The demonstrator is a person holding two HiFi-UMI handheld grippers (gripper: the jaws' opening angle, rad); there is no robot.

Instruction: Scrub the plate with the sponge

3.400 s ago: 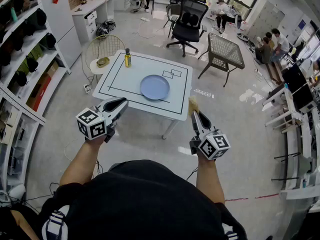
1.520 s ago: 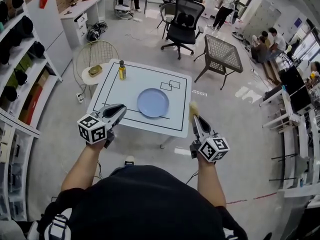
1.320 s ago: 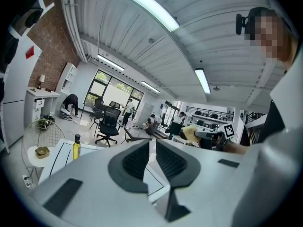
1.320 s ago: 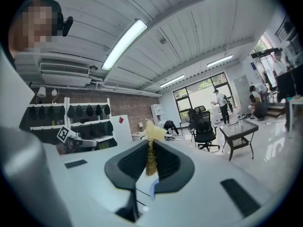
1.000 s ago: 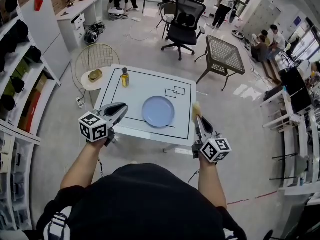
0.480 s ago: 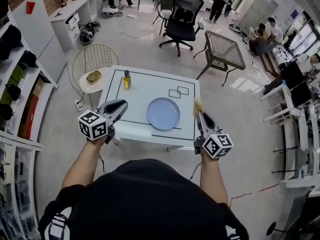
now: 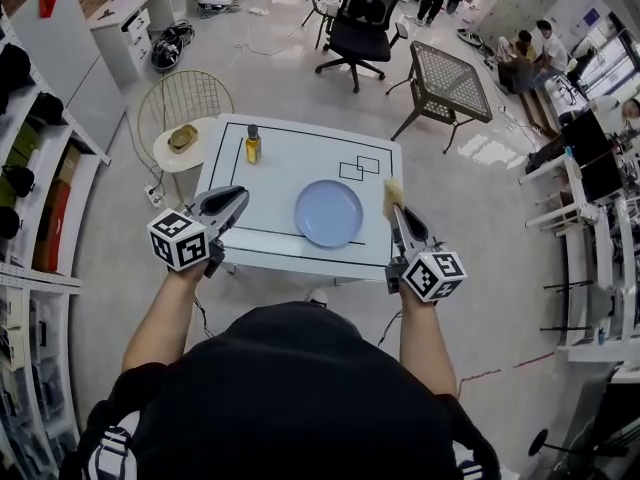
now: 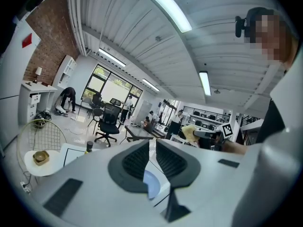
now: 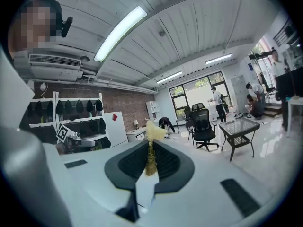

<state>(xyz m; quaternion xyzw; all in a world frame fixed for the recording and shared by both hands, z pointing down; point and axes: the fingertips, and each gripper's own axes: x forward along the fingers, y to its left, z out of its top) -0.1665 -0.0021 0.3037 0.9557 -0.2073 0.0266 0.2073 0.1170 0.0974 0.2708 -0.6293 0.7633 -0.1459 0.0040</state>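
Yellow sponge [image 7: 393, 190], squeezed in right tongs [image 7: 396, 210], juts lengthwise past their tips at white table's [image 7: 290, 148] right edge; left tongs [image 7: 238, 198] slightly parted, empty.

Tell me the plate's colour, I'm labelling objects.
The plate is pale blue, clearest in the head view.

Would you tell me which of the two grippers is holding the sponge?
The right gripper: its jaws pinch the yellow sponge, while the left gripper has nothing between its jaws.
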